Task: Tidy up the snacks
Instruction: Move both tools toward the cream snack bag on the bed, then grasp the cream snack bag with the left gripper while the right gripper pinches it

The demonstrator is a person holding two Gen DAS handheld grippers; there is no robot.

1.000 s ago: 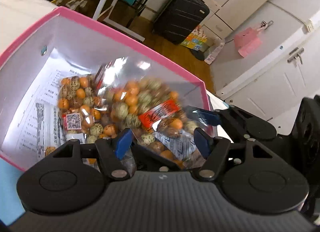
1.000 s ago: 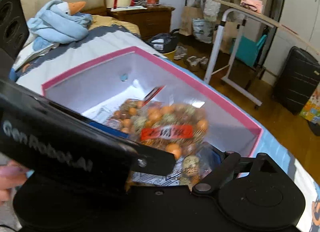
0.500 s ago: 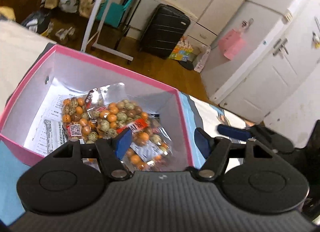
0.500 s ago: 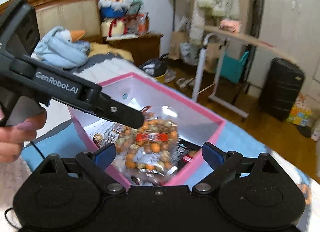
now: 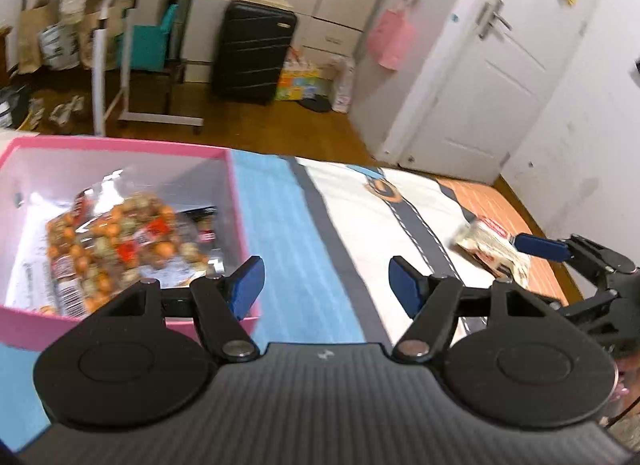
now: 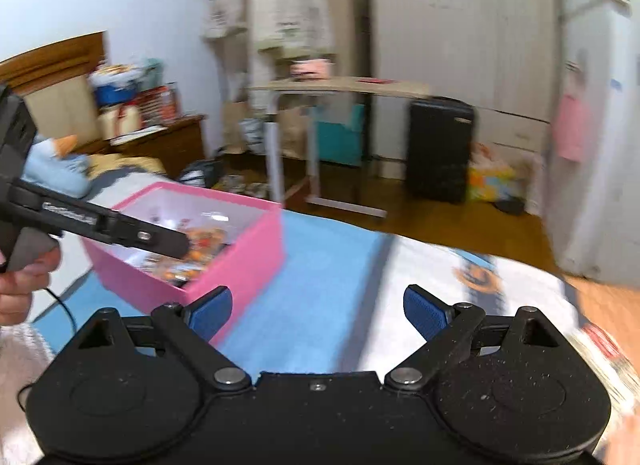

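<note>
Snack packets, stowed: at least two. A clear bag of orange and green coated nuts (image 5: 120,241) lies inside the pink box (image 5: 236,201), and a darker packet (image 5: 202,221) shows partly beneath its right edge; anything deeper in the box is hidden.

Snack packets, outstanding: one seen. A pale packet with a red label (image 5: 490,249) lies on the bed cover (image 5: 372,225), well apart from the box, toward the orange part of the cover. In the right wrist view the same packet (image 6: 608,361) sits at the lower right edge, blurred.

Container: one pink box, open-topped, white inside, resting on the blue stretch of the bed cover.

Grippers: two. Left gripper (image 5: 326,285), jaws parted, nothing between them, poised over the blue cover just right of the box. Right gripper (image 6: 318,311), jaws spread wide and empty; from the left wrist view one blue pad (image 5: 540,247) is just beside the loose packet, contact not discernible.

Progress, as judged: the task looks well along but unfinished, with one visible packet left to box. Further packets outside both views cannot be ruled out.
</note>
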